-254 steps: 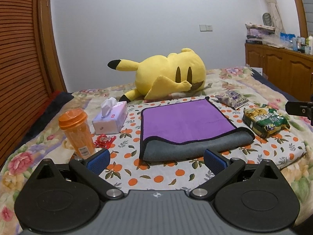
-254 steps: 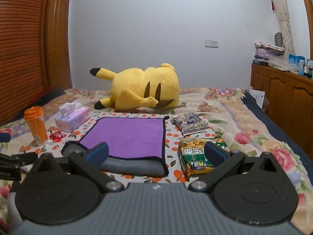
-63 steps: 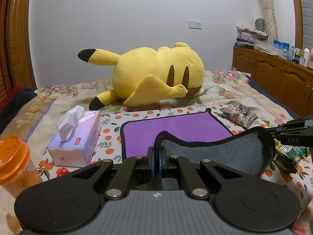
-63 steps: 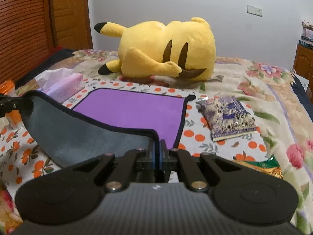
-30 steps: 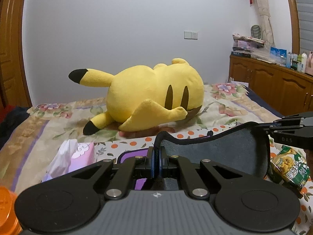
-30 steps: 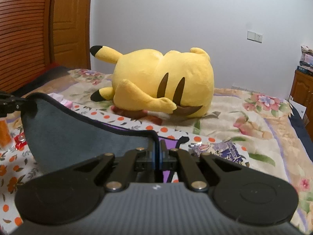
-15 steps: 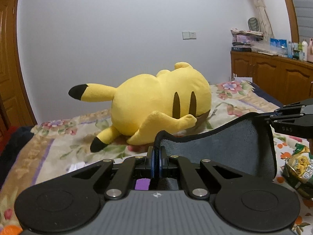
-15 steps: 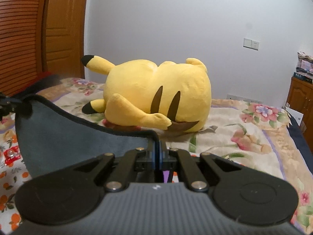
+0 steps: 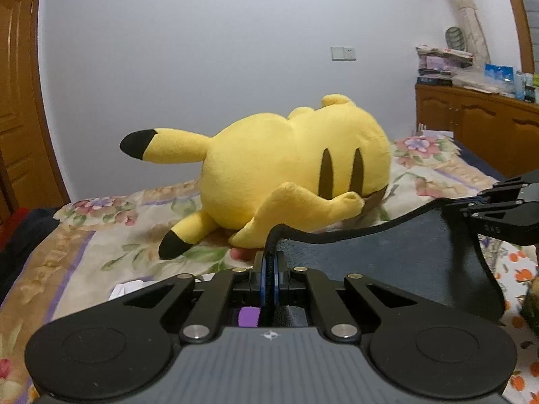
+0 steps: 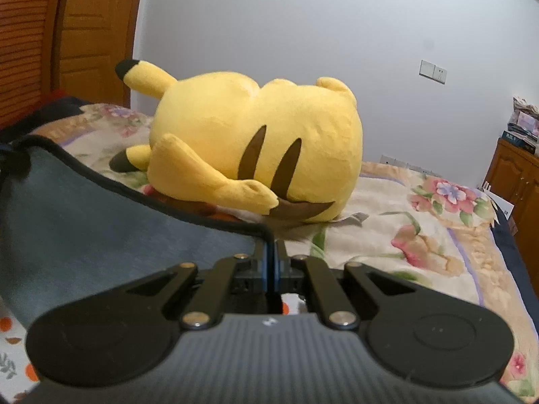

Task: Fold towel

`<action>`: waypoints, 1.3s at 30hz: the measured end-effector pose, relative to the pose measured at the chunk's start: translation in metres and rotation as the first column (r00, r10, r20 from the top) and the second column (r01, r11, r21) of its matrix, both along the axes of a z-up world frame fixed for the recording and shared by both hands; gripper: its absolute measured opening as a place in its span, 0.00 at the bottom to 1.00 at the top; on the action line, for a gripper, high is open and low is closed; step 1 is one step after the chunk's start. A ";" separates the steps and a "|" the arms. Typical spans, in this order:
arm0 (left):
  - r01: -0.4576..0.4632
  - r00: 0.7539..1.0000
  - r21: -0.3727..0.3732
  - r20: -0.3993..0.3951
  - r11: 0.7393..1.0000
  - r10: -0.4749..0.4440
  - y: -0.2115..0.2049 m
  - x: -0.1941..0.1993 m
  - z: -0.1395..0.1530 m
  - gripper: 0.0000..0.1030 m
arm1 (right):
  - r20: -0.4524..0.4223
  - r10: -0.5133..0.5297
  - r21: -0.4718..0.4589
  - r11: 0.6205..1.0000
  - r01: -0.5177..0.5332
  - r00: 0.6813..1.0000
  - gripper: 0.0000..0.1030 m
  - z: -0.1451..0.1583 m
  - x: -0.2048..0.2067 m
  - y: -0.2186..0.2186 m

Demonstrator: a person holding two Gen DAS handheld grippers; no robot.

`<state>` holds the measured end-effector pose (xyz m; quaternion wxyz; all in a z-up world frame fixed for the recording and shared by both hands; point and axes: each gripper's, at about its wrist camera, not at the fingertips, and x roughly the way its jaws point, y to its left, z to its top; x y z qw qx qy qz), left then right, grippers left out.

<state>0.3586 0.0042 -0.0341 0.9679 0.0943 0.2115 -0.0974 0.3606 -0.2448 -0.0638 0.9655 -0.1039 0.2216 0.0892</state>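
The towel [image 9: 397, 262] is grey on one side, purple on the other, with a black hem. Its grey side faces me and it hangs stretched between both grippers above the bed. My left gripper [image 9: 268, 269] is shut on the towel's left corner. My right gripper [image 10: 270, 266] is shut on the right corner, and the grey sheet [image 10: 84, 222] runs off to its left. The right gripper also shows at the right edge of the left wrist view [image 9: 495, 212]. A sliver of the purple side [image 9: 248, 316] shows below the left fingers.
A big yellow Pikachu plush [image 9: 286, 171] lies on the floral bedspread [image 10: 421, 222] just beyond the lifted edge. A wooden cabinet [image 9: 478, 124] stands at the right, a wooden door [image 10: 91, 33] at the left. A snack bag [image 9: 532, 296] lies at the far right.
Both grippers have carried the held towel edge up and forward towards the plush. The purple half on the bed has dropped out of sight beneath the lifted grey sheet.
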 end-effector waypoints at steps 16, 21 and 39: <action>-0.096 0.992 -0.012 -0.089 0.995 0.094 0.011 0.040 -0.057 0.05 | -0.107 -0.012 -0.048 0.999 0.007 0.994 0.04 -0.040 0.038 0.026; -0.104 0.989 -0.001 -0.109 0.995 0.103 0.010 0.048 -0.069 0.05 | -0.139 -0.034 -0.049 0.998 0.027 0.990 0.04 -0.047 0.044 0.027; -0.081 0.982 -0.001 -0.170 0.997 0.080 0.003 0.032 -0.082 0.33 | -0.166 -0.047 0.017 0.999 0.050 0.985 0.52 -0.051 0.015 0.024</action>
